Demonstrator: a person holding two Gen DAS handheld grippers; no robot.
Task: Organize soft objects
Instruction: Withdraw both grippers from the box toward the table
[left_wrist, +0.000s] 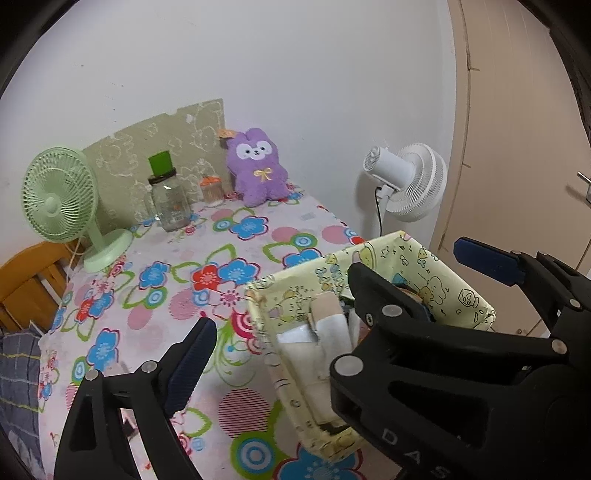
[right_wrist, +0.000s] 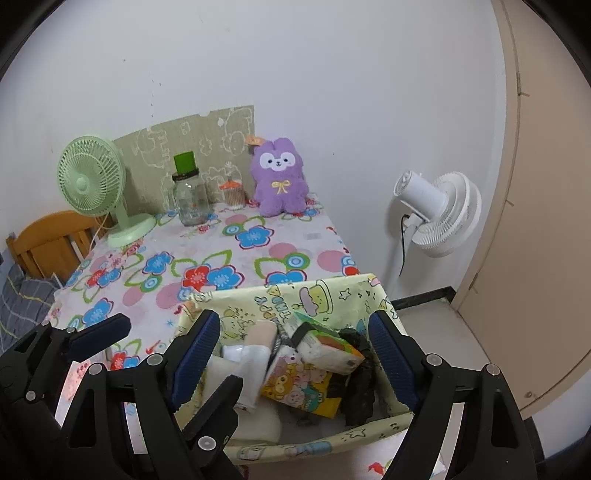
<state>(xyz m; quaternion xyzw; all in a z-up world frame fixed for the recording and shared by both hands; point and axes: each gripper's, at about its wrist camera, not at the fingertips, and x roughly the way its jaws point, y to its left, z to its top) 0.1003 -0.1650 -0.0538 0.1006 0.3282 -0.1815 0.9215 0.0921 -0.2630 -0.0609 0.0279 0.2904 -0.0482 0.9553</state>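
Observation:
A yellow cartoon-print fabric basket (right_wrist: 295, 295) stands at the near right of the flowered table (right_wrist: 221, 251). It holds folded white and cream cloths (right_wrist: 251, 354), printed tissue packs (right_wrist: 328, 347) and a crumpled black item (right_wrist: 358, 387). My right gripper (right_wrist: 293, 319) hangs open over the basket with nothing between its fingers. My left gripper (left_wrist: 295, 323) is open too, over the basket's (left_wrist: 443, 288) left rim. Its right finger is hidden behind the right gripper (left_wrist: 410, 258), which crosses in front of it. A purple plush rabbit (left_wrist: 258, 170) sits upright against the back wall, also seen from the right wrist (right_wrist: 279, 177).
At the back of the table stand a green desk fan (left_wrist: 59, 199), a glass jar with a green lid (left_wrist: 168, 199) and a small orange-lidded jar (left_wrist: 211, 190). A white floor fan (right_wrist: 439, 214) and a door (right_wrist: 546, 221) are to the right. A wooden chair (right_wrist: 48, 240) is at the left.

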